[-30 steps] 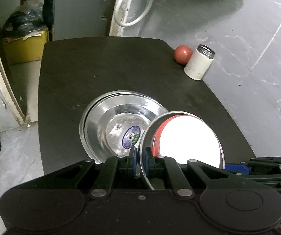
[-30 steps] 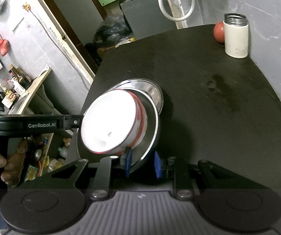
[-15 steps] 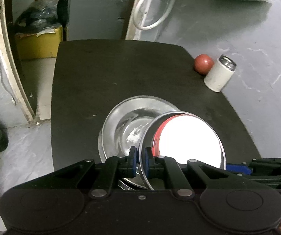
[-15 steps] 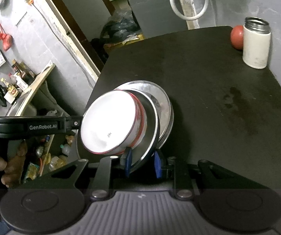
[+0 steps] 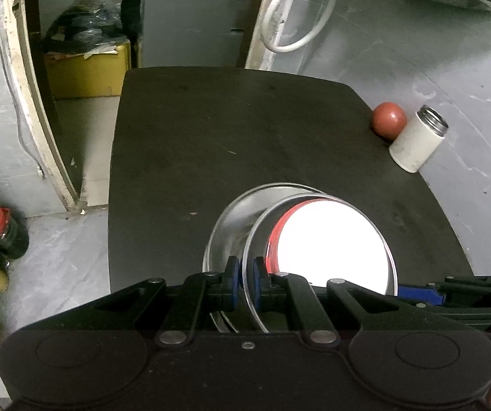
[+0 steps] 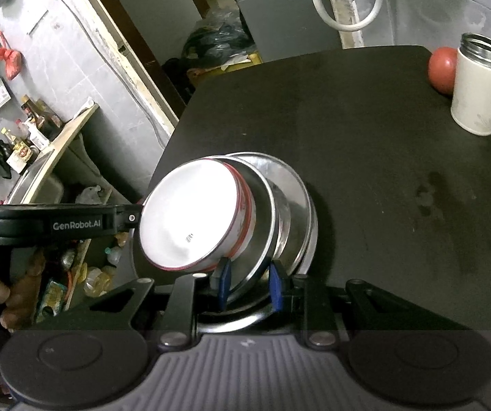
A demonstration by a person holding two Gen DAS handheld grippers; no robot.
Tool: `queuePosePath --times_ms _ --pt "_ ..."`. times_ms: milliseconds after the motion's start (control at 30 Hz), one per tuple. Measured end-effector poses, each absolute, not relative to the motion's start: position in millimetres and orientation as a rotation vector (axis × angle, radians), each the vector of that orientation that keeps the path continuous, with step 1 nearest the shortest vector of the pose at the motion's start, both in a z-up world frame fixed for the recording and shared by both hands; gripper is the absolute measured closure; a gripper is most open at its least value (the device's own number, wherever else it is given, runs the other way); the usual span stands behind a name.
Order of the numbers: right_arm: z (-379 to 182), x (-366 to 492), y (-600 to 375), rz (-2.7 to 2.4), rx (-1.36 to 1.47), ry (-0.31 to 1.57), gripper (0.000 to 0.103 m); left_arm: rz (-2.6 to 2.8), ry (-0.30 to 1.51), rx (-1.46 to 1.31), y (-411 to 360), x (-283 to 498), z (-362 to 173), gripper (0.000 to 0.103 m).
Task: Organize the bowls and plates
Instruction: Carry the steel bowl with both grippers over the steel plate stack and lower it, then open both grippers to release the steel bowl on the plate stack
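1. Left wrist view: left gripper pinches the rim of a steel plate carrying a white bowl, above the table. Thin, slick rim; stiff metal.
2. Right wrist view: right gripper straddles the plate edge; I cannot tell if it grips. Bowl may slide.

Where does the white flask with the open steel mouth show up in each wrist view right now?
Left wrist: the white flask stands at the table's right edge, upper right of the picture, tilted by the lens.
Right wrist: the same flask is at the far right, near the top, upright.
Shared landmark: the red ball right beside it, on its far side.
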State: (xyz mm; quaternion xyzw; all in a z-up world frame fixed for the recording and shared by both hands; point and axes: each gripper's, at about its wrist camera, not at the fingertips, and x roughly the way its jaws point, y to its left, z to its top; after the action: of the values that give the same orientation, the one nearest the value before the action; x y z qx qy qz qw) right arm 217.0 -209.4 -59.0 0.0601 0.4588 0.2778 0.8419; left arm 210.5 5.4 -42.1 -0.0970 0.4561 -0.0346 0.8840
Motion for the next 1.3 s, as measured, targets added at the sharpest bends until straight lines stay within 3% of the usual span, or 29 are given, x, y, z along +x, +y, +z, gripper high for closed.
queuePosePath --times_ms 1300 --pt "-62.4 218.8 -203.3 0.546 0.138 0.953 0.076 -0.007 0.957 -0.222 4.8 214.7 -45.1 0.095"
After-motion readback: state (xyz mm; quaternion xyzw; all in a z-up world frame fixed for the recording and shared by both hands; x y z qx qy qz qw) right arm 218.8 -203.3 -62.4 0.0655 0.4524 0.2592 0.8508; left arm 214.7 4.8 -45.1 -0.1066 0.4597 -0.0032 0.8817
